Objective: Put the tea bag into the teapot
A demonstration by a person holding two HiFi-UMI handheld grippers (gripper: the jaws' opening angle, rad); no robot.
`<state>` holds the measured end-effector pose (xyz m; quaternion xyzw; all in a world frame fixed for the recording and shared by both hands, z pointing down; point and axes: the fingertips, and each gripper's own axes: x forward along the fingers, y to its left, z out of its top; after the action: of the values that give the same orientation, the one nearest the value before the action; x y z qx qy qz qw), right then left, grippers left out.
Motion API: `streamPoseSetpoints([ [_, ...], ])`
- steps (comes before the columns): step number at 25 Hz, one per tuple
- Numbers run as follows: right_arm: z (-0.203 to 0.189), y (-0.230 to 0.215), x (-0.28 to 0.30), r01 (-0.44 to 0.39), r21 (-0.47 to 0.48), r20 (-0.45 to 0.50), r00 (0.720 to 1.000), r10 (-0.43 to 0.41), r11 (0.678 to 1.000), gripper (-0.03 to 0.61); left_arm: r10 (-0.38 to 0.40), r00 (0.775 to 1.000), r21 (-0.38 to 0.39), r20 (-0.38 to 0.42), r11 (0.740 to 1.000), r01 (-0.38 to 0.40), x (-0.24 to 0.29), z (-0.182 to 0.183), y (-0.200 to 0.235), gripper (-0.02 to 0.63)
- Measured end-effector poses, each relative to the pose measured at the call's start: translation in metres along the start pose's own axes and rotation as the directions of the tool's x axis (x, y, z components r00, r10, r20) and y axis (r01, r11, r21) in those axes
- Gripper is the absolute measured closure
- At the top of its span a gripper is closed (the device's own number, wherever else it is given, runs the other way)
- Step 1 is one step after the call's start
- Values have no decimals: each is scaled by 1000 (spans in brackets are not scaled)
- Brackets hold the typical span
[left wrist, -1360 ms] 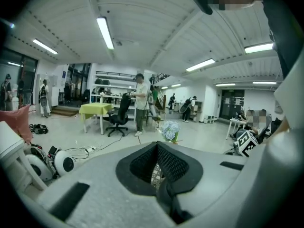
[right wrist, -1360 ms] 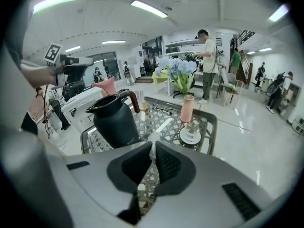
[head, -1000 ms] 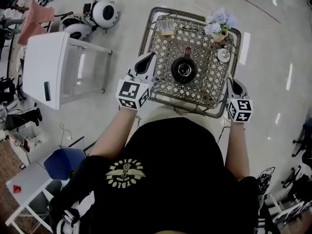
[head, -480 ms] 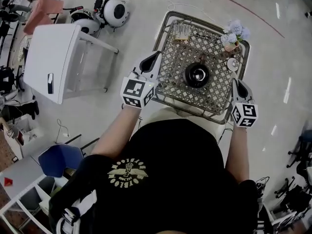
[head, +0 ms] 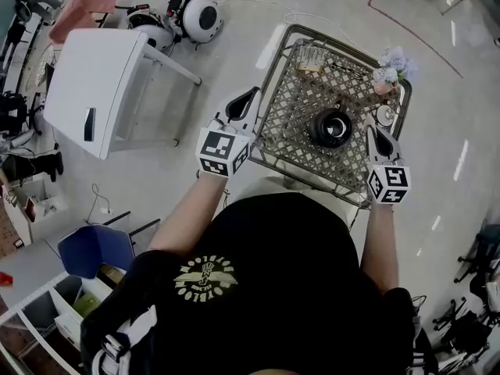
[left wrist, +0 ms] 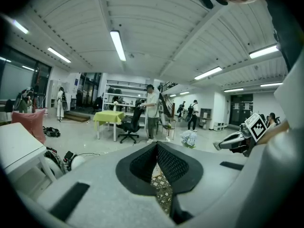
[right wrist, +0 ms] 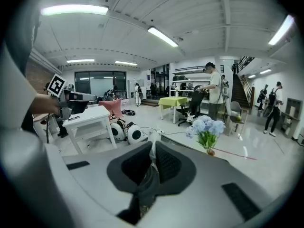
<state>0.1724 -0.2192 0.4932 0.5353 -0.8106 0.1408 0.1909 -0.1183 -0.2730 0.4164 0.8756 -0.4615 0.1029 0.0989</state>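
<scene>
A black teapot (head: 330,127) with its mouth uncovered stands in the middle of a wicker table (head: 293,119). A small rack of tea bags (head: 309,56) sits at the table's far left corner. My left gripper (head: 242,104) hangs just off the table's left edge, its jaws shut and empty (left wrist: 156,146). My right gripper (head: 376,139) is over the near right corner beside the teapot, also shut (right wrist: 153,144). A pale shape shows at its tips; I cannot tell whether it lies between them or behind them.
A vase of pale blue flowers (head: 393,65) and a small white dish (head: 383,116) stand on the table's right side. A white side table (head: 94,84) and round white devices (head: 201,18) are on the floor to the left. People stand far off in the room.
The head view has swung, so the table now sits further right in the picture. Both grippers keep their places by the table's near corners and stay shut.
</scene>
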Motion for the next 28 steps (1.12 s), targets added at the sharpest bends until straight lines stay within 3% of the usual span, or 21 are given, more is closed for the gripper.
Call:
streamPoseSetpoints([
  [11, 18, 39, 18, -128, 7, 38, 991, 128, 992, 557, 34, 999, -12, 10, 999, -34, -21, 1, 17, 618],
  [14, 23, 50, 16, -170, -8, 44, 984, 170, 985, 458, 34, 999, -8, 19, 999, -34, -24, 5, 18, 618],
  [21, 30, 60, 14, -187, -45, 54, 980, 189, 981, 431, 14, 999, 4, 31, 1000, -14, -18, 12, 13, 618],
  [23, 29, 59, 13, -176, -73, 48, 983, 179, 982, 433, 4, 999, 12, 37, 1000, -5, -15, 12, 11, 618],
  [26, 34, 55, 5, -139, -106, 67, 987, 146, 985, 529, -3, 999, 19, 49, 1000, 2, -14, 18, 8, 618],
  [28, 38, 53, -1, -114, -111, 72, 990, 122, 987, 560, -8, 999, 20, 52, 1000, 7, -15, 22, 7, 618],
])
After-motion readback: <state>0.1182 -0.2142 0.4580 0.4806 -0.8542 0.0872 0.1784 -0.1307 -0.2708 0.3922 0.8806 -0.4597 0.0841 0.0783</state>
